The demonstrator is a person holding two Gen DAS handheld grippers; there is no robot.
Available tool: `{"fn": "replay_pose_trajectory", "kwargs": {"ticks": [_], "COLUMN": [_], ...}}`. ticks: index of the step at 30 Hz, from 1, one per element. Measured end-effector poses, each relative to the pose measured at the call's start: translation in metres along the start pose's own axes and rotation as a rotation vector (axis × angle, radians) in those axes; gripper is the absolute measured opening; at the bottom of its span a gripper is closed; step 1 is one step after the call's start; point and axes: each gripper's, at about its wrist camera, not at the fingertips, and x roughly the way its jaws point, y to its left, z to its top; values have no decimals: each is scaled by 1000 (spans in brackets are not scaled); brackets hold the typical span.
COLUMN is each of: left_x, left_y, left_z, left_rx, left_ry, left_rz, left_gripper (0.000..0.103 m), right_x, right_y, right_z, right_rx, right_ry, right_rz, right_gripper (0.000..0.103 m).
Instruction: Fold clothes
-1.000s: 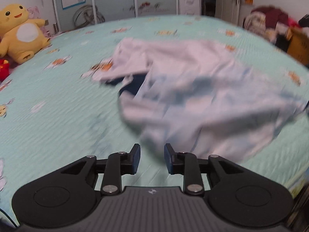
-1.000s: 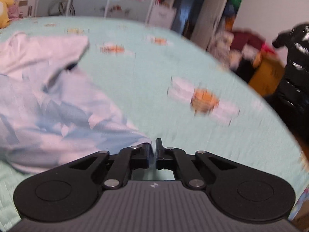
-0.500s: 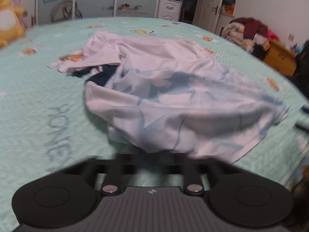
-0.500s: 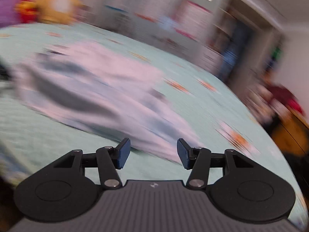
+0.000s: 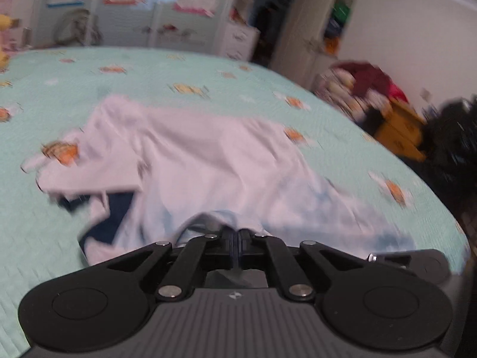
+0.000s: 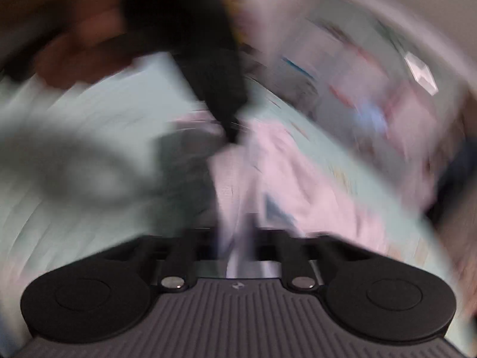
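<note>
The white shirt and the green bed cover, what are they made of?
The white shirt looks like thin, soft cloth, maybe cotton: it crumples into loose folds. The green bed cover looks like thicker, matte quilted fabric, with stitched ridges and printed pictures. Blur leaves both uncertain.

- The shirt was pale lilac-white, with faint light-blue patches near its hem and dark navy inside.
- The bedspread was mint green, printed with small orange-and-white figures.
- The left gripper was black, with a ribbed grey body.
- The cabinet was orange-yellow.
</note>
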Motion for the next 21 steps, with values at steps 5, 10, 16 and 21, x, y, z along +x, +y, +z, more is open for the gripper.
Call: {"fn": "replay_pose_trajectory", "kwargs": {"ticks": [5, 10, 16, 21], "left_x": [-19, -24, -12, 16], "left_y": [11, -1, -49, -67], "left_z": [-11, -40, -68, -78], "left_rx": [-58, 32, 297, 414], "left_ry": [-88, -56, -51, -2], "left_rz": [63, 126, 171, 237], "left_gripper": [49, 49, 49, 50], "right_x": [38, 49, 33, 4], "right_y": [-105, -124, -114, -115], "right_z": [-8, -21, -25, -26], "right_rx": [636, 757, 753, 750], "right_ry": [102, 129, 71, 0], "right_rz": [119, 170, 119, 65], "right_gripper": [0, 3, 10, 26]}}
